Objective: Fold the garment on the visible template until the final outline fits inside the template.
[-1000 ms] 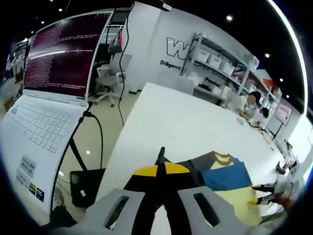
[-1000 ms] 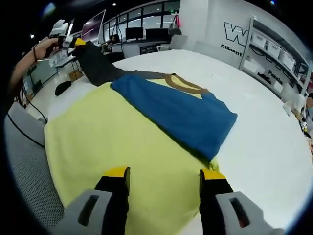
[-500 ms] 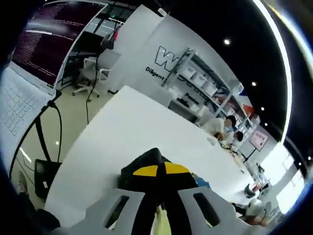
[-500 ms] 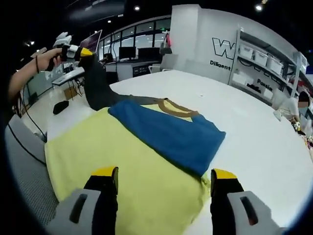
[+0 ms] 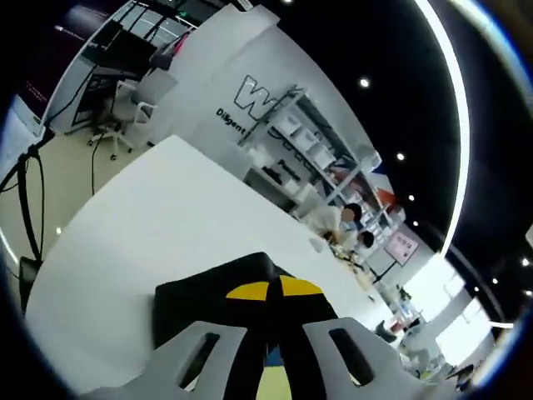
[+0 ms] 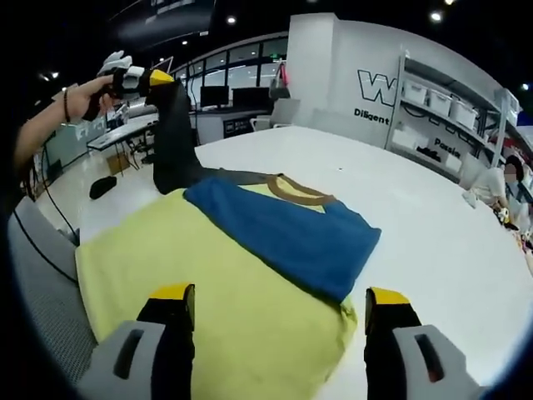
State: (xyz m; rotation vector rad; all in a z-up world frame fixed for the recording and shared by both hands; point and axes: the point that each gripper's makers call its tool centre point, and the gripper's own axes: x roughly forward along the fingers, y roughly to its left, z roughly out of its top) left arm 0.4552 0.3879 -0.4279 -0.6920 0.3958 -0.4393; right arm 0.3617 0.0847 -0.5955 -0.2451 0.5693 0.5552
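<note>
A blue garment [image 6: 287, 229] with a brown collar [image 6: 298, 193] lies folded on a yellow sheet [image 6: 183, 275] near the edge of the white table [image 6: 433, 242]. Its dark sleeve [image 6: 175, 133] is pulled up off the table at the left. My left gripper [image 6: 158, 79], held by a person's hand [image 6: 83, 96], is shut on the sleeve's end. In the left gripper view the same gripper [image 5: 268, 289] pinches the dark sleeve [image 5: 204, 300] between its yellow tips. My right gripper [image 6: 279, 296] hovers open over the near part of the yellow sheet, holding nothing.
Shelves with white bins [image 6: 454, 92] line the far wall. People [image 6: 510, 179] sit at the table's far right end. A grey mesh surface [image 6: 46, 325] lies below the table's near left edge. Desks with monitors [image 6: 225, 87] stand behind the raised sleeve.
The left gripper has lifted the dark sleeve higher and more upright; its view has swung away from the laptop toward the shelves. The right gripper has backed off slightly and stayed open.
</note>
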